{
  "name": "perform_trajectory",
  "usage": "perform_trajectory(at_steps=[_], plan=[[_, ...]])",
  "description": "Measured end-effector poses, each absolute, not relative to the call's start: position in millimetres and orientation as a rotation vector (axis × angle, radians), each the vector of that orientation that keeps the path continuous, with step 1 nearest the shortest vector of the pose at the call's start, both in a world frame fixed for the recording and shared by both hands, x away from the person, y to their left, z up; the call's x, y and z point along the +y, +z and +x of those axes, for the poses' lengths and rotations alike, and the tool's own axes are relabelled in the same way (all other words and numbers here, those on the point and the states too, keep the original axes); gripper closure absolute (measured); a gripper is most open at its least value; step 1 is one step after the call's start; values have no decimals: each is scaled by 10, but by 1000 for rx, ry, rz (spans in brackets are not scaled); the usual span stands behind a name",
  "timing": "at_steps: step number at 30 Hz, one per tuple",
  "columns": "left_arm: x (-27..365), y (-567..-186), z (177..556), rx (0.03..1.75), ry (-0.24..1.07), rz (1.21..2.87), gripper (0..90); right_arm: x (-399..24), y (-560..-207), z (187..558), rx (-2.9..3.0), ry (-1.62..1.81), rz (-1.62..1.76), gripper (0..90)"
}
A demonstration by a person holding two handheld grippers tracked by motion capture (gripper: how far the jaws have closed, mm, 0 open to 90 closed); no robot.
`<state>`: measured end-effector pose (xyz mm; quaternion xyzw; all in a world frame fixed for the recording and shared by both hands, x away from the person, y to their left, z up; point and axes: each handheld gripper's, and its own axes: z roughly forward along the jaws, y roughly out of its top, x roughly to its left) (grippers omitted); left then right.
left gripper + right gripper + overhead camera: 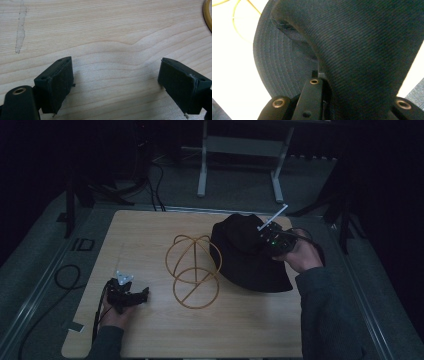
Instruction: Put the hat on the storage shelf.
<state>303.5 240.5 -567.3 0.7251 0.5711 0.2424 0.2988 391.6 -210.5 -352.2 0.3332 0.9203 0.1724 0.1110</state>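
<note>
While left tongs point(116, 85) gape over table point(105, 32), right tongs point(322, 82) clamp black hat point(362, 50).

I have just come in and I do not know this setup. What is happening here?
A person at a wooden table holds a gripper in each hand. The right gripper is shut on the cloth of a black hat, which sits at the right side of the table. Beside it stands a gold wire frame. The left gripper rests open over bare wood, holding nothing.
</note>
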Motion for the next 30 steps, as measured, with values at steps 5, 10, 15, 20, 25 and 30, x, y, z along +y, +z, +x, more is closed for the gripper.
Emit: perform_trajectory(at_steps=[5,10,15,20,25,30], plan=[[2405,-5673,3035,1517,644,1926,134,-2145,-3414,3886,2703,513,961,879],[2405,-5673,3035,1517,644,1926,134,-2179,-3337,3870,2699,533,953,879],[2404,-5673,3036,1517,644,1925,135,-2189,-3285,3859,2699,529,944,879],[2404,-5674,3036,1517,644,1924,135,-2180,-3250,3850,2706,519,926,878],[2404,-5674,3036,1517,644,1924,135,-2175,-3220,3845,2702,526,921,879],[2404,-5673,3036,1518,643,1925,134,-2187,-3189,3837,2702,542,918,878]])
